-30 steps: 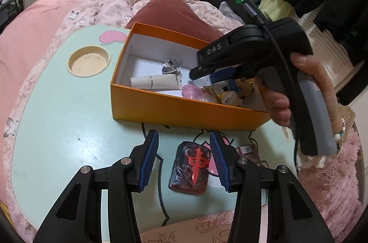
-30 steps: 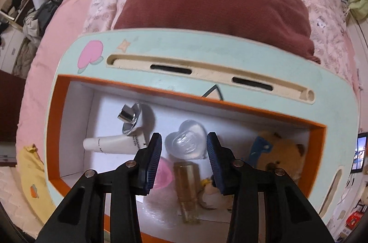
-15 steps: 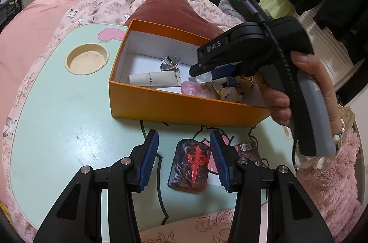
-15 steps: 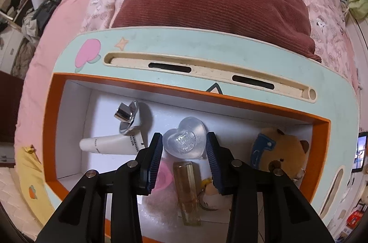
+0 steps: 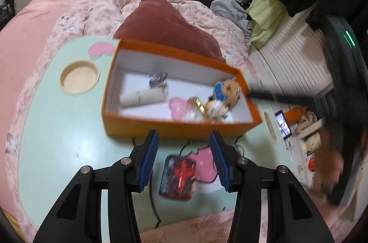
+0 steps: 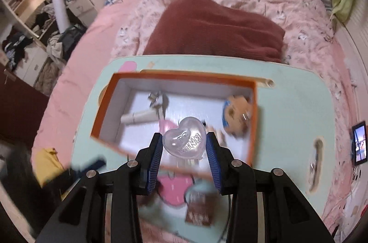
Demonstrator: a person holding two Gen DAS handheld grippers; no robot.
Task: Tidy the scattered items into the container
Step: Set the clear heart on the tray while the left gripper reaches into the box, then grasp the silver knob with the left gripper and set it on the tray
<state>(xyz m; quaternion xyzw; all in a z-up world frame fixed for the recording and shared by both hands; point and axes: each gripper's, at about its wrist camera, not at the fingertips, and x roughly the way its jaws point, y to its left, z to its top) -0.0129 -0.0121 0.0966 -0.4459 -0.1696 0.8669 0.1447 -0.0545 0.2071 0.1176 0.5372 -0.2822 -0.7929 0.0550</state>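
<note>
1. Orange box [image 5: 184,128] on mint bench [image 5: 57,128], already holding tube [image 5: 142,99], plush bear [image 5: 226,91], pink piece [image 5: 177,105].
2. Right gripper [image 6: 184,148] fingers clamped on clear heart case [image 6: 184,139], raised above the box.
3. Left gripper [image 5: 182,160] fingers partly open, empty, hovering over dark red-marked tile [image 5: 179,178] on the bench.
4. Brown packet [image 6: 200,210] also outside; job probably mostly done.

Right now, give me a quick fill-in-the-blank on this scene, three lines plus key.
1. The right gripper is shut on a clear case shaped like a ____.
2. The box on the table is ____ on the outside.
3. The left gripper hangs over the dark tile with its jaws ____.

Missing words: heart; orange; open
</note>
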